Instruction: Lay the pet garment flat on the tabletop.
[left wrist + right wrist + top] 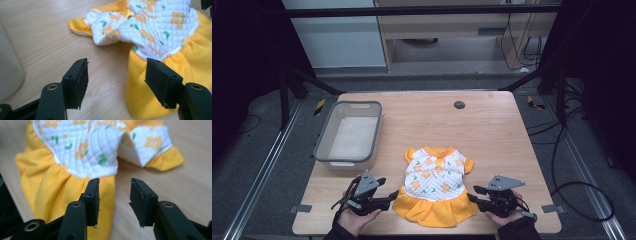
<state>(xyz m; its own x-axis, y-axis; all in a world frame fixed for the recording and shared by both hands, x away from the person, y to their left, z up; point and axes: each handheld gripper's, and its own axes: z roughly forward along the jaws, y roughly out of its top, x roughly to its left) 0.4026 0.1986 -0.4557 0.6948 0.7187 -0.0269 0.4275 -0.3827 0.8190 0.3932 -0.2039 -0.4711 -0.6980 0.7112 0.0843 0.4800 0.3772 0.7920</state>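
Grippers sit at the near edge of the table (492,115), one in each hand, with the dress (435,185) flat between them. The left gripper (388,198) lies just beside the skirt's left edge, its jaws wide apart and holding nothing; in the left gripper view (116,75) bare wood shows between the pads, and the far pad hangs over the skirt's border without pinching it. The right gripper (474,194) lies just beside the skirt's right edge, jaws about half open, also empty; in the right gripper view (113,195) one pad stands over the yellow cloth and the other over the wood, neither pressing.

The dress's long axis runs near to far down the middle of the table: the yellow skirt hem points toward the person, the orange collar away. White quilted bodice with orange flowers faces up, short sleeves spread to either side.

The high view gives the whole layout. Farther off and to the left stands a grey bin (348,135), well apart from the dress, and a small dark disc (459,104) sits near the far edge. The gripper views give the cloth's detail instead: quilting, green leaves, gathered seam where skirt meets bodice. The left one also catches the bin's pale wall (8,72) at its edge.
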